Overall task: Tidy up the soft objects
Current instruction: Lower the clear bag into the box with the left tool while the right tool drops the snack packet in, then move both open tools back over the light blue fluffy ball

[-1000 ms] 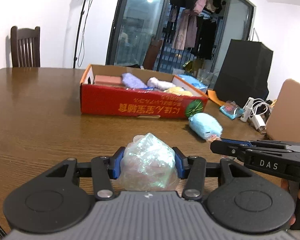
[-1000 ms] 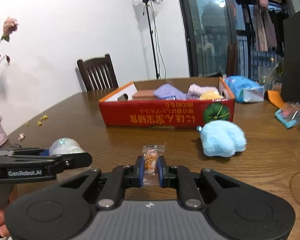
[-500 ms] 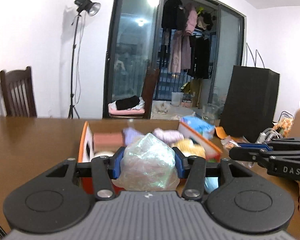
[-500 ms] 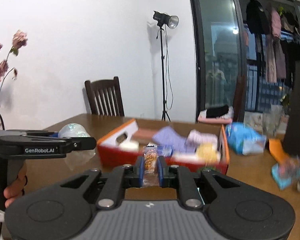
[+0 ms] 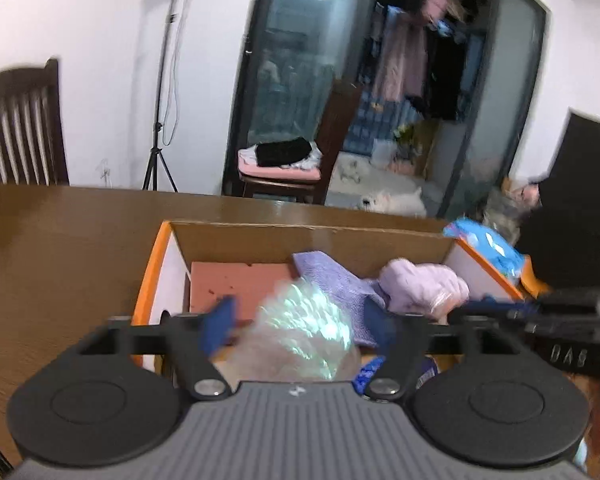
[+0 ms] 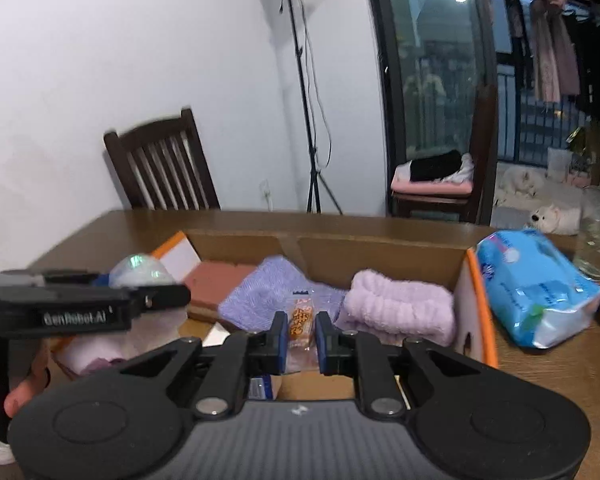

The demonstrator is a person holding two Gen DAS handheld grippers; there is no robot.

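An open cardboard box [image 5: 168, 264] with orange edges sits on a brown wooden table [image 5: 60, 232], and both grippers hang over its near side. Inside the box, a flat pink sponge [image 5: 236, 280] lies at the left, a folded purple cloth [image 5: 332, 280] lies in the middle, and a rolled pale lilac towel [image 5: 420, 284] lies at the right, touching the cloth. In the right wrist view the same three things show in the same order: sponge [image 6: 220, 276], cloth [image 6: 268, 284] and towel [image 6: 400, 304]. The left gripper [image 5: 300, 320] is over the left half of the box; its jaws are opening, and the blue pads stand clear of a shimmering crumpled plastic ball [image 5: 304, 336] that lies between them, blurred, above the box floor. The right gripper [image 6: 302, 334] is over the middle of the box; its jaws are just starting to open, yet they are still clamped on a small orange snack packet [image 6: 300, 320], which stands upright between the pads. Outside the box, just beside its right wall, a blue plastic pack [image 6: 536, 292] lies on the table. A dark wooden chair [image 6: 164, 168] stands behind the far edge of the table.
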